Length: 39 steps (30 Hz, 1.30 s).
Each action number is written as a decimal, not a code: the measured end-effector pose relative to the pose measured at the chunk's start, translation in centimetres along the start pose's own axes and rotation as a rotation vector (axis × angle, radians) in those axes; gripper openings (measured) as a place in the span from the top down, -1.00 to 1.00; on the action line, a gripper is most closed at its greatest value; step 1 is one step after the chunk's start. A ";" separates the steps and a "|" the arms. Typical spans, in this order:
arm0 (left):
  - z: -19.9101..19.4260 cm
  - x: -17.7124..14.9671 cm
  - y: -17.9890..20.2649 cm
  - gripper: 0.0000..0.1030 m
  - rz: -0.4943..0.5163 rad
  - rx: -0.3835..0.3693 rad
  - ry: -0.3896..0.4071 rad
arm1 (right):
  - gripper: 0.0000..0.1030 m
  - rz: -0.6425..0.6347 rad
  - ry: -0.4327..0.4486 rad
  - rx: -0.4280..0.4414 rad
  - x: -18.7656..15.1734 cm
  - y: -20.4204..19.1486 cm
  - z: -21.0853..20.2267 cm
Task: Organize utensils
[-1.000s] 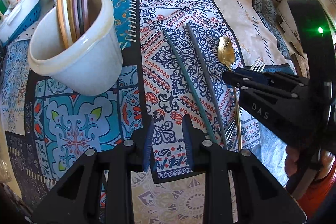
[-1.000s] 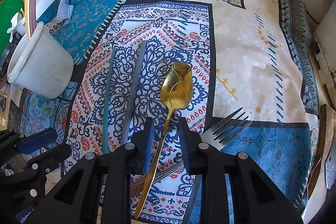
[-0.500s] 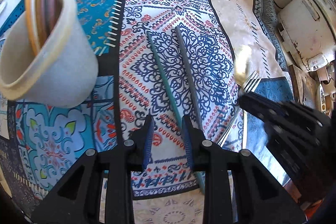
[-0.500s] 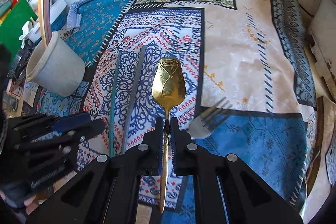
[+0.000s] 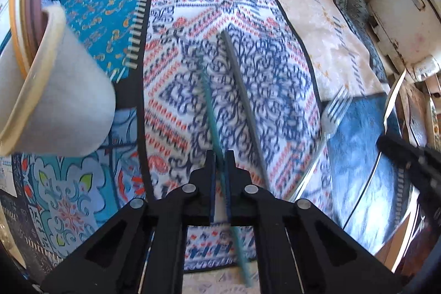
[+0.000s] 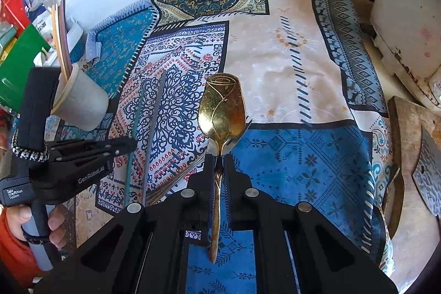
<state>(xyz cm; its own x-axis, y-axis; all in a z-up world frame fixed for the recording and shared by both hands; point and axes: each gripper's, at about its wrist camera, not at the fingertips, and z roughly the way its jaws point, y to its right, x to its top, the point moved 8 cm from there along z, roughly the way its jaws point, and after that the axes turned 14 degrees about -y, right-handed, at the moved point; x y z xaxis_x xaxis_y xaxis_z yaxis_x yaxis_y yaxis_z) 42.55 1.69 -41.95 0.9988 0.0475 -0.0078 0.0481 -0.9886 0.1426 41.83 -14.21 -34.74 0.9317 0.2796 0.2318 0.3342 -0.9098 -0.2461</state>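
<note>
My left gripper [image 5: 219,156] points down at the patterned cloth; its jaws are closing and the pads press on a teal chopstick [image 5: 209,106] that runs away from me. A grey chopstick [image 5: 242,101] lies beside it on the right, and a silver fork [image 5: 335,106] farther right. The white cup [image 5: 63,101] holding several sticks is at the left. My right gripper [image 6: 219,156] is shut on the handle of a gold spoon [image 6: 222,106], held above the cloth with its bowl pointing away. From the right wrist view, the left gripper [image 6: 121,145] is at the left near the cup [image 6: 82,104].
A wooden board [image 6: 399,142] and a metal cleaver [image 6: 427,178] lie at the right edge. A white box [image 6: 408,18] stands at the back right. Green and red packages [image 6: 22,65] crowd the left behind the cup. A hand [image 6: 55,228] holds the left gripper's handle.
The left gripper moved over the teal chopstick and closed on it. The right gripper closed on the gold spoon, lifted it off the cloth and drew away to the right.
</note>
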 end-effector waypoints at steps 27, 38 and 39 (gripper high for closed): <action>-3.3 -2.1 1.2 0.94 0.144 0.108 0.019 | 0.88 0.031 0.145 0.050 0.7 -0.7 -5.1; -10.5 -3.1 1.0 0.95 0.128 0.063 0.208 | 0.88 -0.022 0.212 0.030 1.4 -3.6 -7.7; -11.1 -3.0 0.8 0.95 0.124 0.061 0.223 | 0.88 -0.028 0.218 0.028 1.6 -3.9 -8.0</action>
<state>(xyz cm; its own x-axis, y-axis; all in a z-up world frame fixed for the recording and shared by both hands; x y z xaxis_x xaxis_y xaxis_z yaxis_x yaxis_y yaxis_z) 39.62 2.36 -30.86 0.9730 -0.0508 0.2253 -0.0678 -0.9953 0.0686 40.85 -12.69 -25.93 0.8699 0.2291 0.4367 0.3666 -0.8927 -0.2620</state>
